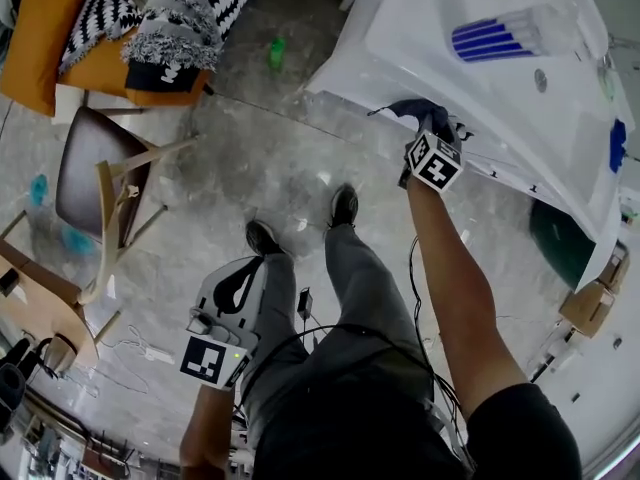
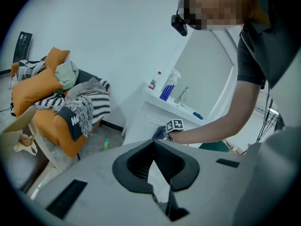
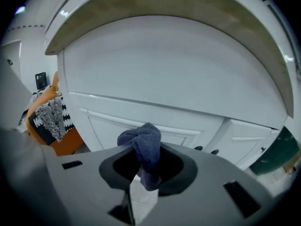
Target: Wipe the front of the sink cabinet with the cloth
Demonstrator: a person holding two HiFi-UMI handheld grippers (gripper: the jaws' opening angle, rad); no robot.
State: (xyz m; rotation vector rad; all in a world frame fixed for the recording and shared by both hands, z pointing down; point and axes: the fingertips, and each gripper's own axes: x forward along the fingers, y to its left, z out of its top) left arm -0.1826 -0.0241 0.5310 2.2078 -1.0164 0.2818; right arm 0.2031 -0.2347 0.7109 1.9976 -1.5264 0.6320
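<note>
My right gripper (image 1: 420, 128) is shut on a dark blue cloth (image 1: 415, 111), held up against the white sink cabinet just under the counter's edge. In the right gripper view the cloth (image 3: 143, 142) bunches out of the right gripper (image 3: 146, 150), with the white cabinet front (image 3: 155, 79) and its panelled doors close ahead. Whether the cloth touches the front is not visible. My left gripper (image 1: 243, 278) hangs low beside the person's left leg, shut on nothing. From the left gripper (image 2: 153, 145) I see the sink cabinet (image 2: 141, 119) at a distance.
Two dark door knobs (image 3: 204, 149) sit low on the cabinet doors. A chair piled with orange cushions and striped cloths (image 1: 150, 28) stands left, a wooden chair (image 1: 100, 183) nearer. A green bottle (image 1: 277, 51) lies on the floor. A dark green bin (image 1: 560, 233) is right of the cabinet.
</note>
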